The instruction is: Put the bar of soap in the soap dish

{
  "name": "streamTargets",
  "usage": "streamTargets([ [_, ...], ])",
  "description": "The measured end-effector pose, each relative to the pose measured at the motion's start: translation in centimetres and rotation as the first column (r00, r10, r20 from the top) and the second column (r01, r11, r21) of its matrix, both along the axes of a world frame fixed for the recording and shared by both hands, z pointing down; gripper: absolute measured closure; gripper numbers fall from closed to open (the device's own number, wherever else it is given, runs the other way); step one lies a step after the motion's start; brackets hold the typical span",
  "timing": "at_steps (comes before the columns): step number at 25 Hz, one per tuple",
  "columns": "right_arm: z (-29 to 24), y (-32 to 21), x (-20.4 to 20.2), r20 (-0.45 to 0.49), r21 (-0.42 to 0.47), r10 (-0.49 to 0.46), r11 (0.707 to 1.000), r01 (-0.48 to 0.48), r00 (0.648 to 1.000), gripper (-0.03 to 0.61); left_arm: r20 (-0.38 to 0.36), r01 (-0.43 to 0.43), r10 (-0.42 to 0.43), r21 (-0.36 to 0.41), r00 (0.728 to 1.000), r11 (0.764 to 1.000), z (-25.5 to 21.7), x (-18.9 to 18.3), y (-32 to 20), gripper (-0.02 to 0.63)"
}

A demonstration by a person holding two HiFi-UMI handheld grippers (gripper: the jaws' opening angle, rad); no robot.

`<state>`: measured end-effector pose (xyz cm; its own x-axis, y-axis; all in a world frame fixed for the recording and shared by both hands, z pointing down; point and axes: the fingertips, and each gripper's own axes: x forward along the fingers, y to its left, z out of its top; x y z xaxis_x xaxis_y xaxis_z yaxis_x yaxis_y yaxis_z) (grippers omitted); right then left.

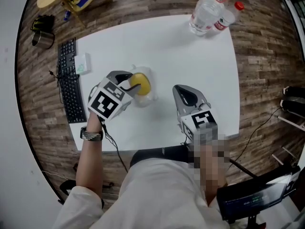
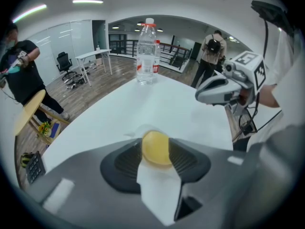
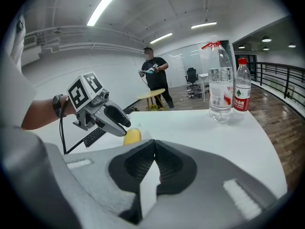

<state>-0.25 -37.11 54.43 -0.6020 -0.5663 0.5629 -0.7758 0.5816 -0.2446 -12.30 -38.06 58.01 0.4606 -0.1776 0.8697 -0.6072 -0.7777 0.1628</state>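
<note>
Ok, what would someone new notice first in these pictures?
The yellow bar of soap, clamped in the left gripper near the middle of the white table. Next, the right gripper beside it, jaws shut and empty, and two clear water bottles at the table's far right corner.

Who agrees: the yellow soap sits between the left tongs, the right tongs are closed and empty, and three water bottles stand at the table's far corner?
One detail is wrong: only two water bottles stand there, not three, a taller bottle and a red-capped bottle beside it. The head view shows this, and the right gripper view agrees. The rest of the statement holds.
</note>
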Motion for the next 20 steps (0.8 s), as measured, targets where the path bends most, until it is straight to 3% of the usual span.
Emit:
streamTargets([
  [20, -5.5, 0.8, -2.0, -0.003, 0.118, -0.062, 0.991, 0.062, 0.998, 0.575, -0.09, 0.123, -0.111, 0.144, 0.99, 0.982, -3.8, -0.4, 1.4, 0.48],
])
